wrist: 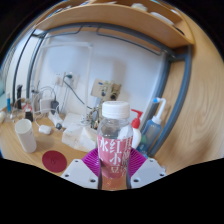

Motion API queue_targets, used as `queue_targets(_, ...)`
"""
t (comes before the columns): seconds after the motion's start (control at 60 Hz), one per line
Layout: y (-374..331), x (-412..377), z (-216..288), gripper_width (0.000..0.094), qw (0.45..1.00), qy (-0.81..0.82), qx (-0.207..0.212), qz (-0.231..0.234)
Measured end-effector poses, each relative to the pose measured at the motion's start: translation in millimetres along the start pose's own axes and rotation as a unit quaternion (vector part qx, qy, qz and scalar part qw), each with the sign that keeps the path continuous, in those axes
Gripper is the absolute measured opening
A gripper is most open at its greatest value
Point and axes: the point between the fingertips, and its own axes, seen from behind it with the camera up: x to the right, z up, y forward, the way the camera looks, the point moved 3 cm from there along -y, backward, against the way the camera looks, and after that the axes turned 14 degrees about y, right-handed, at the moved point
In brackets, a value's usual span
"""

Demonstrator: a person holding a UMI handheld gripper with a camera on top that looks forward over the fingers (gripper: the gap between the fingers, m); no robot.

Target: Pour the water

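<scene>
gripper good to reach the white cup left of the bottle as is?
Probably not directly: the gripper is shut on the clear plastic bottle with the white cap and pink label, so its fingers are occupied. The white cup stands unobstructed on the wooden table, fine for pouring.

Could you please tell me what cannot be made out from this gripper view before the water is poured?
- Clear plastic bottle with white cap and pink label: its base is cut off below, between the gripper fingers; the water level is hidden by the label.
- Finger contact: the bottle covers the inner pads, so the grip is unclear.
- White cup: its inside is not visible from this angle.
- Small items along the wooden desk's far edge: too small to identify.
</scene>
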Motion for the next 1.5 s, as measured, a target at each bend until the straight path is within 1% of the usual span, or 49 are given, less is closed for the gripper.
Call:
queue_targets(0.05, -1, -10, 8, 0.0325, 0.999, -0.05, -0.01, 0.0)
queue_targets(0.133, -3, -31, 14, 0.0325, 0.989, -0.146, -0.024, -0.014)
queue_targets(0.2, -6, -51, 23, 0.0324, 0.973, -0.229, -0.023, -0.015)
queue_targets(0.233, -6, -58, 28, 0.0325, 0.962, -0.272, -0.021, -0.004)
queue_targets(0.333, -11, -88, 33, 0.0328, 0.918, -0.396, -0.011, -0.011)
queue_targets(0.4, -14, -102, 32, 0.0328, 0.883, -0.469, -0.013, -0.011)
queue_targets(0.433, -12, -107, 33, 0.0327, 0.868, -0.497, -0.013, -0.002)
queue_targets(0.483, -15, -117, 30, 0.0327, 0.846, -0.533, -0.017, -0.01)
queue_targets(0.633, -13, -137, 38, 0.0339, 0.78, -0.625, 0.002, -0.024)
queue_targets(0.733, -12, -149, 40, 0.0339, 0.744, -0.667, 0.002, -0.029)
queue_targets(0.867, -4, -170, 47, 0.0338, 0.685, -0.727, 0.038, -0.029)
queue_targets(0.933, 1, -175, 47, 0.0339, 0.652, -0.756, 0.045, -0.032)
queue_targets(1.0, 6, -178, 48, 0.0339, 0.632, -0.773, 0.045, -0.033)
queue_targets(1.067, 7, -180, 49, 0.0339, 0.623, -0.78, 0.048, -0.034)
queue_targets(1.133, 7, -179, 48, 0.0338, 0.629, -0.775, 0.042, -0.031)
queue_targets(1.217, 5, -178, 51, 0.034, 0.664, -0.746, 0.043, -0.031)
queue_targets(1.25, 2, -177, 52, 0.034, 0.688, -0.724, 0.039, -0.032)
queue_targets(1.367, -7, -168, 51, 0.0339, 0.802, -0.598, 0.012, 0.002)
queue_targets(1.383, -10, -168, 51, 0.034, 0.818, -0.575, 0.011, -0.003)
queue_targets(1.417, -13, -165, 54, 0.034, 0.848, -0.53, 0.008, 0.013)
queue_targets(1.5, -22, -163, 53, 0.0349, 0.911, -0.41, 0.005, 0.038)
